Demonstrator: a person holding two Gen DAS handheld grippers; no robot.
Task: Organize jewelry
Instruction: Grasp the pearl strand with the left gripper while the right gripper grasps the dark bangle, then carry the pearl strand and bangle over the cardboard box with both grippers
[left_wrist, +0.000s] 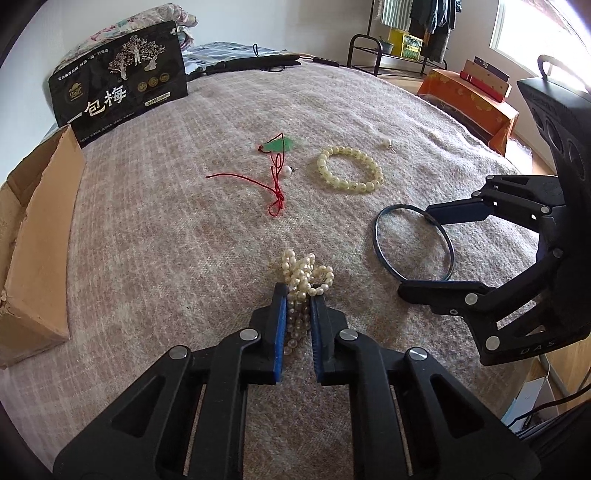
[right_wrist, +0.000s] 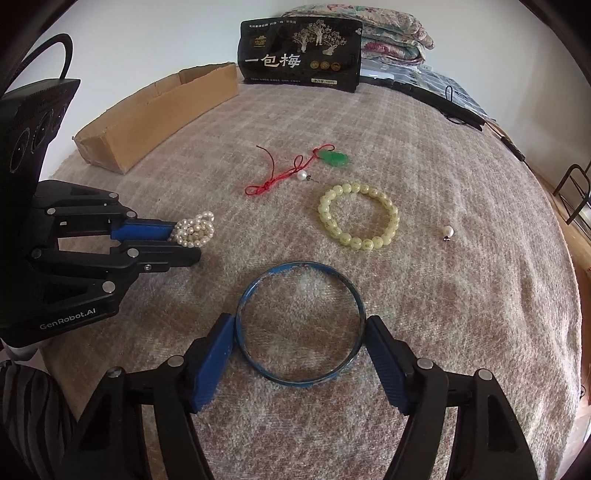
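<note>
While left gripper (left_wrist: 298, 295) clamps pearl strand (left_wrist: 304, 275), right gripper (right_wrist: 300, 332) brackets blue bangle (right_wrist: 300, 321) at nine and three o'clock, pads touching.

left gripper (left_wrist: 298, 295) pinching pearl strand (left_wrist: 303, 280), right gripper (left_wrist: 419, 247) straddling blue bangle (left_wrist: 382, 254) (on blanket (left_wrist: 166, 240))

The left tongs (left_wrist: 299, 295) are matte black plastic linkages with triangular cut-outs, joined by round silver rivets; each finger ends in a flat blue ribbed pad (left_wrist: 281, 332); their boxy black housing (right_wrist: 33, 122) carries round lens recesses, a looped black cable at its top, and white "GenRobot.AI" lettering low on its body; the right tongs (right_wrist: 300, 332) are of the same black build with blue pads (right_wrist: 216, 362); a dark grey striped sleeve (right_wrist: 26, 413) shows at the lower left.
</note>
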